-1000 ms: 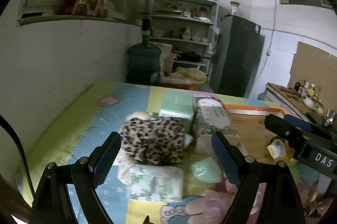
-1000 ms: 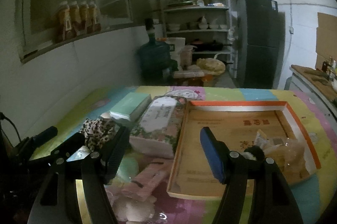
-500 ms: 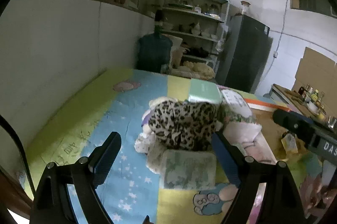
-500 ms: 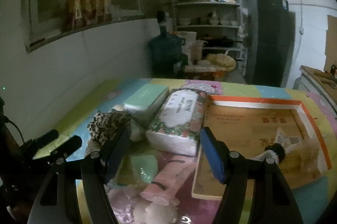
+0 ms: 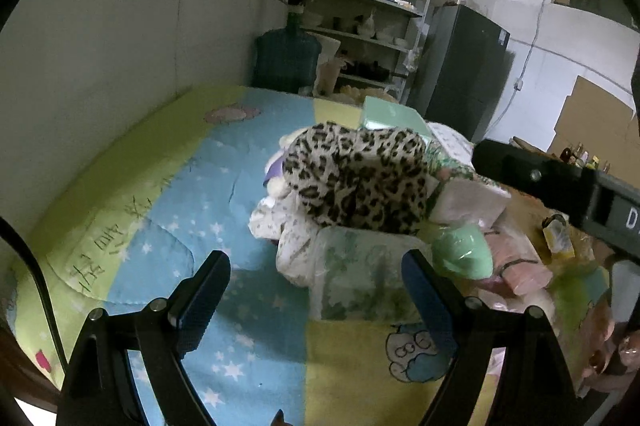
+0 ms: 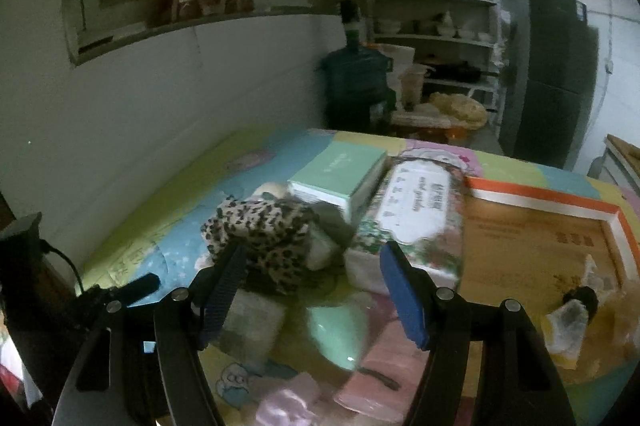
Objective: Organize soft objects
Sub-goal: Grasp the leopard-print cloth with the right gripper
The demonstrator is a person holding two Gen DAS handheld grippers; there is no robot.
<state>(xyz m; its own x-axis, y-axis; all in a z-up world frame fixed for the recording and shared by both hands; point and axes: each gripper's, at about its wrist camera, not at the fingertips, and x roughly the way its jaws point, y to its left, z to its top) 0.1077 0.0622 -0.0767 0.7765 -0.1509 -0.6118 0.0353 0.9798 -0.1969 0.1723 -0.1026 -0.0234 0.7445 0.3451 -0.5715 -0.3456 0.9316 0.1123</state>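
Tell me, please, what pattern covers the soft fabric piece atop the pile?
Leopard print fabric: dark spots on tan, clearest in the left wrist view.

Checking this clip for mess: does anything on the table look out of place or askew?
Yes. The leopard cloth lies crumpled over a jumble of tissue packs, and crumpled wrappers sit in the otherwise bare tray.

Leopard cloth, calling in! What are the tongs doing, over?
Left tongs open, empty. Right tongs open, empty. Leopard cloth untouched atop the soft pile. Tissue pack lies in front of it.
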